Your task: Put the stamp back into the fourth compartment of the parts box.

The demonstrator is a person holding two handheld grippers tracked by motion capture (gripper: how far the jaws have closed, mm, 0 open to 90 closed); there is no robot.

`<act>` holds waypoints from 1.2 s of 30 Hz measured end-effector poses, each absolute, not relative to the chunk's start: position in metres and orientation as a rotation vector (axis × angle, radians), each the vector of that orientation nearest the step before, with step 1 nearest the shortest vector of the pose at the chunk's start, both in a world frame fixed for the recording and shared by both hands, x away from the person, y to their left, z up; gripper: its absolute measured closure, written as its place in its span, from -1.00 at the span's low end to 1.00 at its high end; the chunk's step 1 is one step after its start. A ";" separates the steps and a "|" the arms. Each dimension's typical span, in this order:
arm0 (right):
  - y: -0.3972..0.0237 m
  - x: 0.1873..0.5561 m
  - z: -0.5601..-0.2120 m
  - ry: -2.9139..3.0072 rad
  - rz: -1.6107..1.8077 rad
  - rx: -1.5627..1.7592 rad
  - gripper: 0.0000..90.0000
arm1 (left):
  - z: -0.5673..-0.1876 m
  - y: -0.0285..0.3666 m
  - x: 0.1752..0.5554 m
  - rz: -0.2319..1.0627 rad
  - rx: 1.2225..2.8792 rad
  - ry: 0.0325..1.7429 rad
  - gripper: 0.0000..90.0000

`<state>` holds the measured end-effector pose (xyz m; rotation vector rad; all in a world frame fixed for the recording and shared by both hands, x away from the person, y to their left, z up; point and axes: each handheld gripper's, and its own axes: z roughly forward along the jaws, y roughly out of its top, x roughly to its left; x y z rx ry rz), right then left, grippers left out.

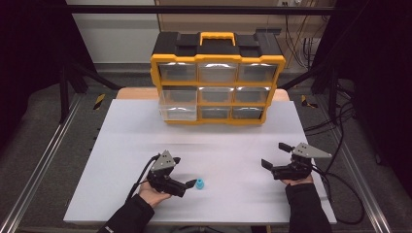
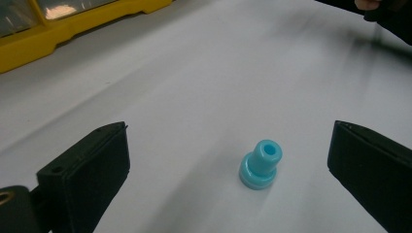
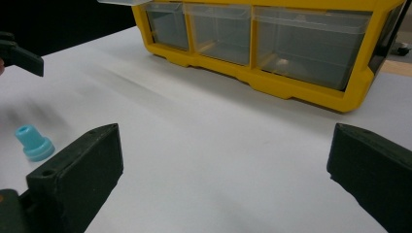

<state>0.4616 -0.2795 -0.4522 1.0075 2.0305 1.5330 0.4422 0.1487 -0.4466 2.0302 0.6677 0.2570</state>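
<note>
The left tool [image 1: 190,184] lies just beside a blue cap [image 1: 199,184] on the table [image 1: 121,145]; the right tool [image 1: 277,156] rests well apart, jaws spread.

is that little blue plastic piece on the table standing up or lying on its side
Standing upright. The blue piece rests on its wide flange on the table, its hollow neck pointing up, between the left tool's open jaws.

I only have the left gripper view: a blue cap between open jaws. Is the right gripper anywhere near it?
Observer: No. In the high view the right gripper is far to the right of the cap, apart from it.
Operator: Is it open?
Observer: Yes. The right gripper view shows its jaws wide apart, holding nothing.
Operator: Any drawer open?
Observer: One clear drawer in the organiser's left column is pulled out.
</note>
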 end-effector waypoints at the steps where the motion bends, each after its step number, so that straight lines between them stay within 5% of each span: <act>1: -0.279 0.461 -0.452 2.033 1.533 1.010 -1.00 | -0.447 0.147 0.442 0.254 2.035 0.667 -0.97; 15: -0.279 0.461 -0.452 2.032 1.529 1.012 -1.00 | -0.456 0.133 0.441 0.207 2.078 0.667 -0.81; 36: -0.279 0.461 -0.452 2.032 1.526 1.012 -1.00 | -0.464 0.121 0.441 0.153 2.157 0.662 -0.17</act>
